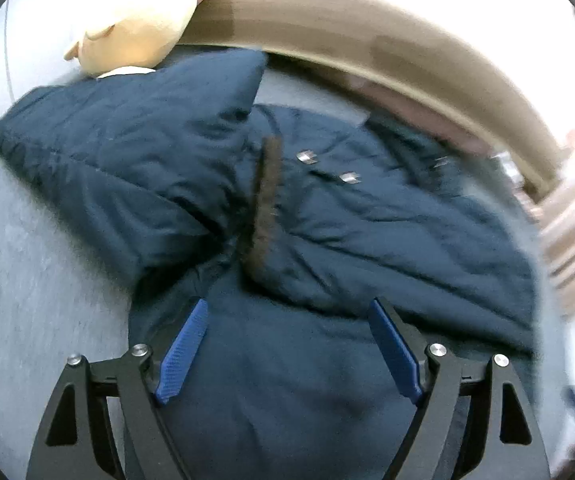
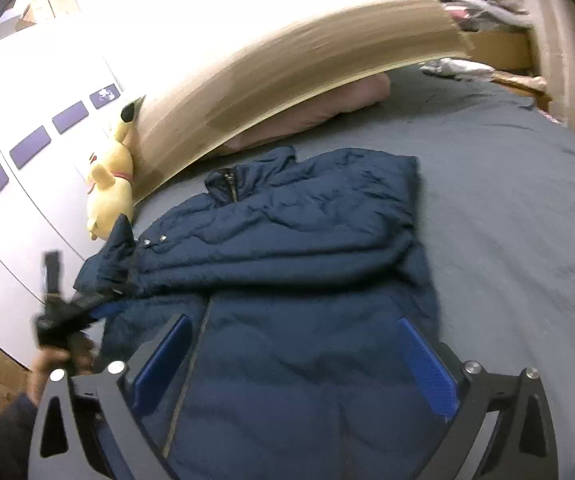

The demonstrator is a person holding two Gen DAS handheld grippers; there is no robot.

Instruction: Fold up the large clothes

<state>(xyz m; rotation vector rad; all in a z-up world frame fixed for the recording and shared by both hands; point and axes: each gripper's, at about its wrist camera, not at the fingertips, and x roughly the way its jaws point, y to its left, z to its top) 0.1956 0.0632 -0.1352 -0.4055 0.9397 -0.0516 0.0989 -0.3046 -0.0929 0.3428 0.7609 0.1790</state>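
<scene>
Jacket (image 2: 287, 248) lies spread across the middle of the frame on the grey bed (image 2: 519, 216), sleeves laid over its chest for folding, while left gripper (image 1: 287, 340) and right gripper (image 2: 293, 360) hover above with jaws wide and empty.

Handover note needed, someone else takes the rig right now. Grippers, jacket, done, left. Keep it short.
Left gripper: open, nothing between the pads, over the jacket's lower body.
Right gripper: open, empty, over the lower front by the zipper.
Navy jacket: front up on the grey bed, collar toward the headboard; yellow plush toy by its far corner.
Done: sleeves appear folded across the chest.
Left: fold the body up, tidy the stack.
</scene>
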